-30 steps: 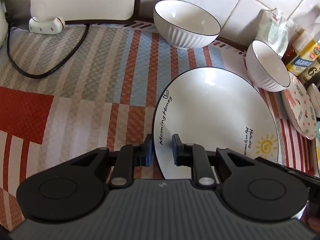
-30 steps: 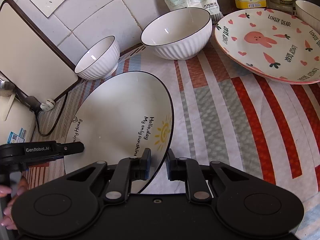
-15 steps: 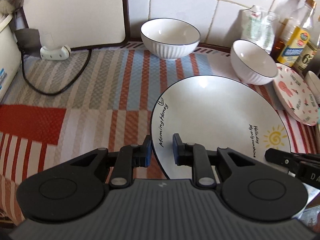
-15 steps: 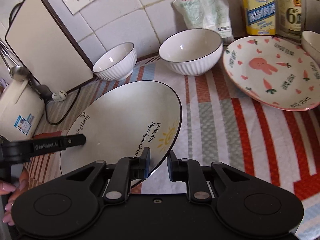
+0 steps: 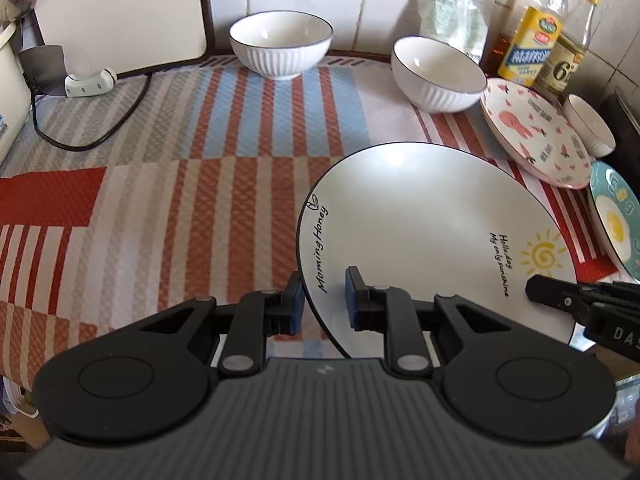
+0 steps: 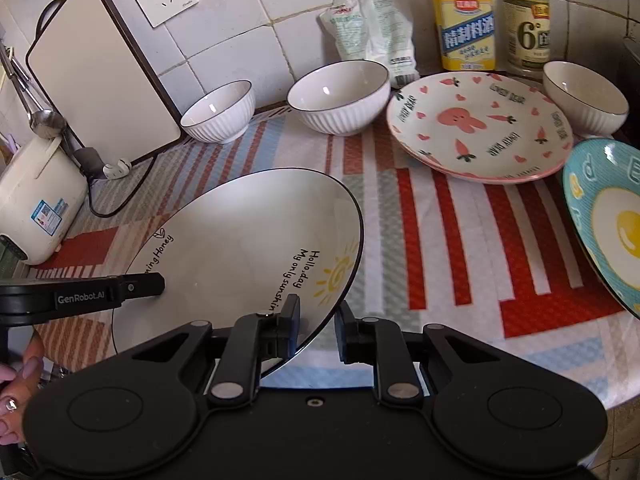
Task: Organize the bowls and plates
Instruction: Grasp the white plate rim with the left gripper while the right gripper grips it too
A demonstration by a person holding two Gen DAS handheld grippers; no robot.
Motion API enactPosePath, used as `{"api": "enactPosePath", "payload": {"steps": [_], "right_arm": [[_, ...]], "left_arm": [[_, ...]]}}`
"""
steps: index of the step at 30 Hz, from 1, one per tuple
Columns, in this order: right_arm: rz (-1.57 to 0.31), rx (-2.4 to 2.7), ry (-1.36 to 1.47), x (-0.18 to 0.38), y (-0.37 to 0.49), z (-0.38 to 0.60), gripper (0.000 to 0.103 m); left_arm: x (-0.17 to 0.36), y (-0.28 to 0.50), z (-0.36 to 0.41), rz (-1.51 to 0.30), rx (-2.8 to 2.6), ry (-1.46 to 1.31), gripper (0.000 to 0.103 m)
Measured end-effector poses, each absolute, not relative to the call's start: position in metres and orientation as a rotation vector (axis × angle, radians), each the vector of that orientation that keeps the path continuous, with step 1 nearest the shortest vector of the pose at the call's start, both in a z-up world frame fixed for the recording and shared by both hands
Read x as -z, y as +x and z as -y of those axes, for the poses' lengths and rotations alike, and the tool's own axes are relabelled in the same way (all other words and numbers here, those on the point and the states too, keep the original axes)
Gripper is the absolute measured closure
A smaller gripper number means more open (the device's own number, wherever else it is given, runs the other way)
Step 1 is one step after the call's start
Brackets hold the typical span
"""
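Observation:
A large white plate with a sun drawing (image 5: pixel 424 232) (image 6: pixel 240 240) is held above the striped cloth by both grippers. My left gripper (image 5: pixel 322 300) is shut on its left rim. My right gripper (image 6: pixel 318 326) is shut on its right rim. Two white ribbed bowls (image 5: pixel 280 44) (image 5: pixel 438 72) stand by the back wall, and also show in the right wrist view (image 6: pixel 220 110) (image 6: pixel 340 94). A pink rabbit plate (image 6: pixel 480 124) lies at the right, with a small bowl (image 6: pixel 586 96) behind it and a blue egg plate (image 6: pixel 608 216) in front.
A cutting board (image 6: pixel 100 76) leans on the tiled wall at the left, by a rice cooker (image 6: pixel 36 200) and its black cord (image 5: pixel 100 120). Bottles (image 6: pixel 464 16) and a bag (image 6: pixel 372 28) stand at the back right. The counter edge (image 6: pixel 520 372) is near me.
Both grippers have lifted the sun plate and drawn it back toward me and to the right. The bowls and other plates have not moved.

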State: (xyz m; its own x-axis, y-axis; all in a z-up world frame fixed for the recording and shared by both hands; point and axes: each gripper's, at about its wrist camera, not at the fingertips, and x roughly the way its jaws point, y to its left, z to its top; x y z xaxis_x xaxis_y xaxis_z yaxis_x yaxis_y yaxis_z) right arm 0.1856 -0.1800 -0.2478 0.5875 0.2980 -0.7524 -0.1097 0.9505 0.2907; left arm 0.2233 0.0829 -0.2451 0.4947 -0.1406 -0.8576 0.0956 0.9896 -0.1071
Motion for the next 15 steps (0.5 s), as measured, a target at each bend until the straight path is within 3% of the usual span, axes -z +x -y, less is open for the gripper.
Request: {"api": "enactPosePath", "payload": {"steps": [15], "right_arm": [[-0.865, -0.253, 0.169, 0.273, 0.185, 0.202, 0.079]], "left_arm": [[0.263, 0.226, -0.066, -1.13, 0.199, -0.057, 0.084]]}}
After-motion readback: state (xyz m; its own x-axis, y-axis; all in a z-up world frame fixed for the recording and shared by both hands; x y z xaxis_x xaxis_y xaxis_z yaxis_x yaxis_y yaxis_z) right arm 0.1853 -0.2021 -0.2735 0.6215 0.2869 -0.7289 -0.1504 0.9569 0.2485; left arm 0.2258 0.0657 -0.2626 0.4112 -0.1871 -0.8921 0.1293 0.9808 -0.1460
